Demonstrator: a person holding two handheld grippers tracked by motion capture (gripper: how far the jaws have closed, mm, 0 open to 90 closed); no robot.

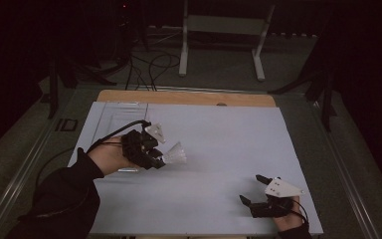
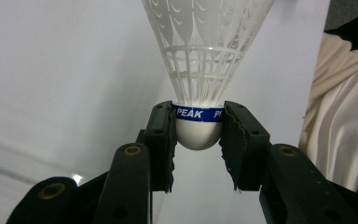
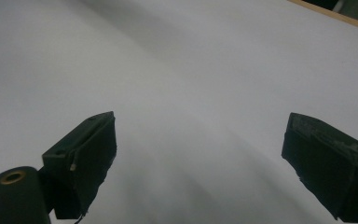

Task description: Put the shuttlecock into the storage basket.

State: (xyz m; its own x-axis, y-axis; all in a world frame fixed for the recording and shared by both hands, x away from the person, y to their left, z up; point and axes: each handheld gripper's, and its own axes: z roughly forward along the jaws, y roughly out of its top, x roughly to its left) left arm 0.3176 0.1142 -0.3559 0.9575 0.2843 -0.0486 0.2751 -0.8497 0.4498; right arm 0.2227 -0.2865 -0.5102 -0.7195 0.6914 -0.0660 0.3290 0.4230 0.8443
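Observation:
A white plastic shuttlecock (image 1: 175,154) with a blue band reading "PEAK" is held above the white table sheet (image 1: 214,139). My left gripper (image 1: 158,158) is shut on its rounded cork base (image 2: 198,133), the skirt (image 2: 208,46) pointing away from the jaws. In the left gripper view the two black jaws press the cork from both sides. My right gripper (image 1: 252,189) rests near the table's front right corner, open, with nothing between its jaws; in the right gripper view its gripper (image 3: 200,163) faces bare white sheet.
A wooden strip (image 1: 186,97) edges the far side of the table. Behind it stand a white metal frame (image 1: 224,30) and loose cables (image 1: 149,64) on the floor. A pale cloth (image 2: 340,112) shows at the right of the left gripper view.

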